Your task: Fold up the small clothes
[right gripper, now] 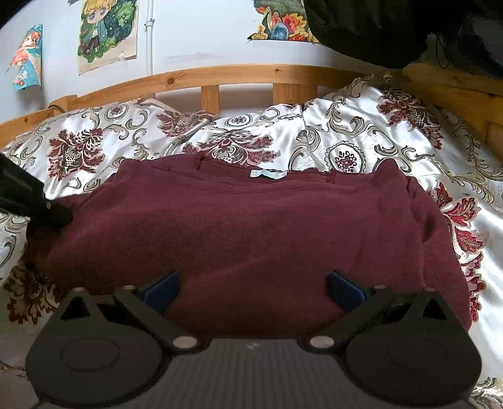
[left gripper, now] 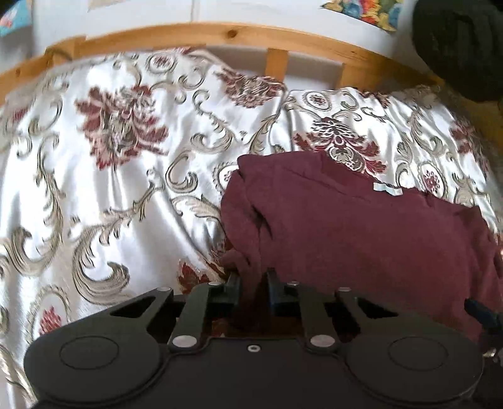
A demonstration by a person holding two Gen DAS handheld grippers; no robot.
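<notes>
A maroon garment (right gripper: 251,226) lies partly folded on a bed, its white label (right gripper: 267,174) at the far edge. In the left wrist view the garment (left gripper: 361,226) fills the right half. My left gripper (left gripper: 253,284) is shut on the garment's near left edge, with cloth bunched between its fingers. My right gripper (right gripper: 253,288) is open, its blue fingertips (right gripper: 163,288) spread wide over the garment's near edge. The left gripper's body shows in the right wrist view (right gripper: 28,195) at the garment's left end.
The bedspread (left gripper: 110,188) is shiny white with red and gold flowers, and wrinkled. A wooden bed rail (right gripper: 245,74) runs along the far side, with a wall and posters (right gripper: 107,31) behind. A dark bundle (right gripper: 377,28) hangs at the top right.
</notes>
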